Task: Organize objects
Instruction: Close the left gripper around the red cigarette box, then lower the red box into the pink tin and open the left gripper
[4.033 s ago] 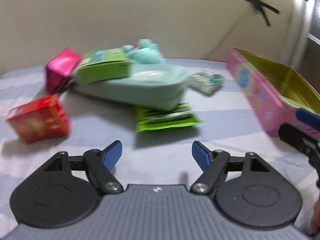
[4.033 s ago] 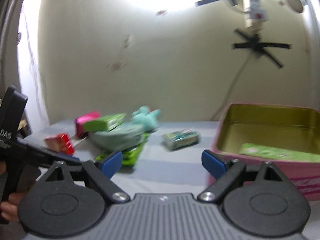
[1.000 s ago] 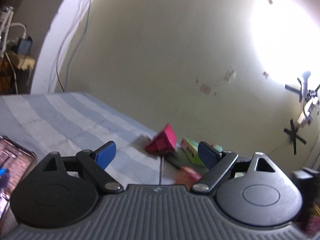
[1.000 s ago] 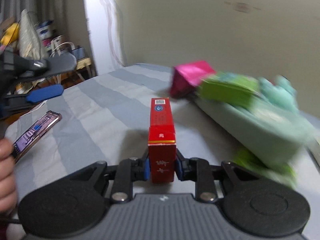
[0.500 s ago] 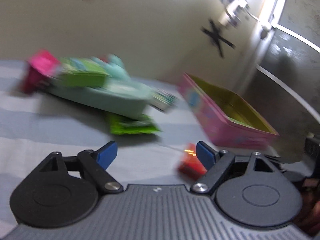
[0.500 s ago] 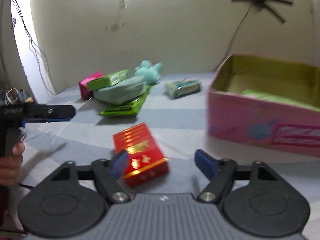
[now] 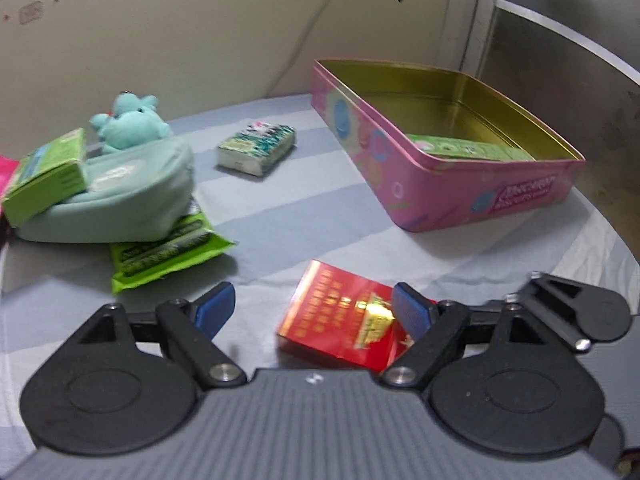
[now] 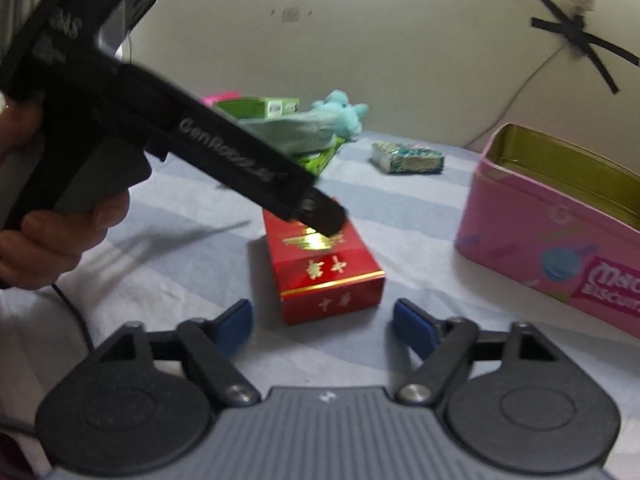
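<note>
Jaws of both grippers released; right gripper (image 8: 322, 320) just narrowed behind red box (image 8: 320, 258).

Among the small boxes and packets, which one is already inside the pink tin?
The flat green packet lies inside the pink tin. The red box, teal patterned pack and other green packets lie outside on the striped cloth.

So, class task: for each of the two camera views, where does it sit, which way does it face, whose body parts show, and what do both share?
Left wrist: sits on the left gripper, looking down over the red box toward the pink tin; only its own open fingers show, with the right gripper's finger at the right edge.
Right wrist: sits on the right gripper, facing the wall across the red box; the hand holding the left gripper shows.
Shared: red box, pink tin, teal plush, striped cloth.
</note>
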The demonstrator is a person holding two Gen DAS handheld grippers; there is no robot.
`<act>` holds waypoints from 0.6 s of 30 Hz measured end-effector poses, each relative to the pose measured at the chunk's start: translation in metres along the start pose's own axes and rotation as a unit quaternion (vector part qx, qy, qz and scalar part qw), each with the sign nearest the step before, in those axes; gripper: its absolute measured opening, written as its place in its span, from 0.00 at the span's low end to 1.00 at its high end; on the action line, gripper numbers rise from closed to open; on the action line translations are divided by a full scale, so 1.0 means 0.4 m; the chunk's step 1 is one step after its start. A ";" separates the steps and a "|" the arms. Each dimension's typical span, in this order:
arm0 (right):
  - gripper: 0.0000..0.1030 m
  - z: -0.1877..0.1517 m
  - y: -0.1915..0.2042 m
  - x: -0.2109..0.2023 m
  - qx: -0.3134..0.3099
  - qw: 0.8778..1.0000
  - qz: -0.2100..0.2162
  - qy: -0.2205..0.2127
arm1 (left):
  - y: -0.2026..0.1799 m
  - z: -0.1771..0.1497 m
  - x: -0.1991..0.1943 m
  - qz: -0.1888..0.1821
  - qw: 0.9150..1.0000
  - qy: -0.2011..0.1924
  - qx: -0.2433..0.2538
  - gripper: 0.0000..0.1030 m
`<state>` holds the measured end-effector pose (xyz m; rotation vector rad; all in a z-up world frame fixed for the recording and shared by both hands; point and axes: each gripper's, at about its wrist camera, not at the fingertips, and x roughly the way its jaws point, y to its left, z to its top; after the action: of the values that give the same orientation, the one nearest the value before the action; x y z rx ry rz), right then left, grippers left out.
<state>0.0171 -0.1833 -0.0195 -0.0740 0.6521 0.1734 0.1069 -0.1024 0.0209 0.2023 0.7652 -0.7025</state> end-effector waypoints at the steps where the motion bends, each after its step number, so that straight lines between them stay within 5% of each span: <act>1: 0.69 0.001 -0.001 0.001 0.000 1.000 0.002 -0.001 | -0.005 0.000 0.005 0.000 1.000 0.004 0.002 0.84; 3: 0.59 0.005 -0.010 0.004 0.005 1.000 0.002 -0.005 | -0.009 -0.001 0.016 0.001 1.000 0.012 0.004 0.84; 11: 0.58 -0.003 -0.040 -0.009 0.027 0.999 0.012 -0.015 | -0.020 0.009 0.028 -0.009 1.000 0.015 -0.006 0.83; 15: 0.58 -0.005 -0.044 -0.019 0.027 0.999 0.010 -0.020 | -0.025 0.012 0.028 -0.028 0.999 0.017 -0.010 0.70; 18: 0.58 -0.004 -0.050 -0.046 0.033 0.998 0.005 -0.044 | -0.040 0.031 0.003 -0.033 0.999 0.000 -0.010 0.70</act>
<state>0.0052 -0.2057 -0.0093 0.0006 0.5700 0.1629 0.1042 -0.1203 0.0302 0.1602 0.7817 -0.7573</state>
